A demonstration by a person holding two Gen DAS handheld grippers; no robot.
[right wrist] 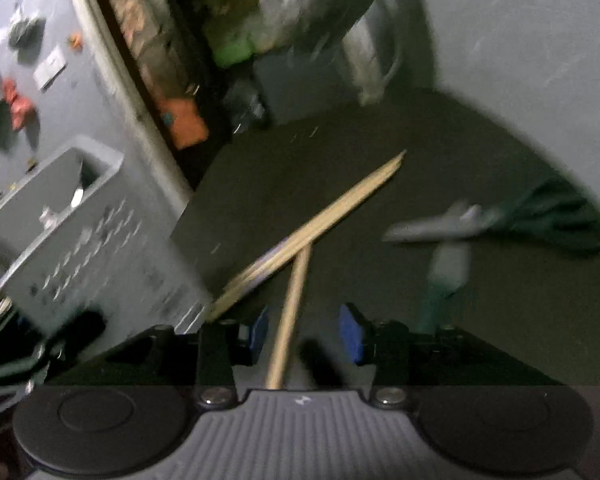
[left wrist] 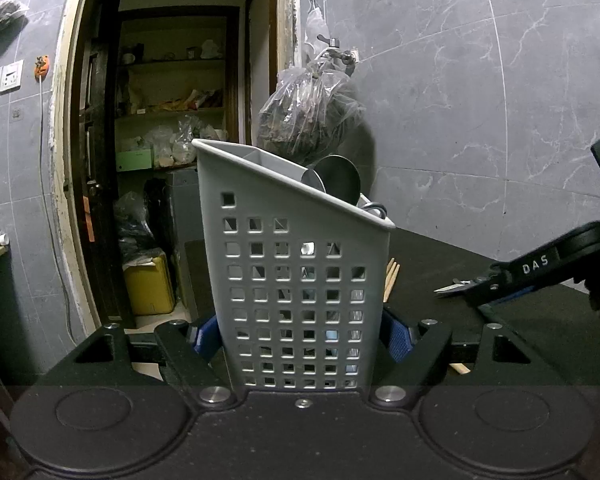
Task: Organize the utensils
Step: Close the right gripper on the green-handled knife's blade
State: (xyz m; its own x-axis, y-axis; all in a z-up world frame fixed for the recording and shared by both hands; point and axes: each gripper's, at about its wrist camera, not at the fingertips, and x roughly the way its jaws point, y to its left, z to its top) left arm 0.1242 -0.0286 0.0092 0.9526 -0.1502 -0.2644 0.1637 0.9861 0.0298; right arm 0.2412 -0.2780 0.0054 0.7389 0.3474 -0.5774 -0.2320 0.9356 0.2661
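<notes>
Left tongs: clamped on the grey perforated caddy, 1 blue pad on each side wall low down, likely to steady it while utensils go in.
Caddy contents: a steel spoon and a second disc-like piece stand at its 1 o'clock rim; what fills the lower cells is hidden behind the holes.
Right tongs: apart, the blue pads clear of the single chopstick lying between them, so nothing is gripped.
Chopstick pair: on the dark surface, running toward 1 o'clock, crossed by the single one.
Scissors: at 3 o'clock, smeared by blur; handles hard to read.
Cut off: the lone chopstick's near end passes under the camera body.
</notes>
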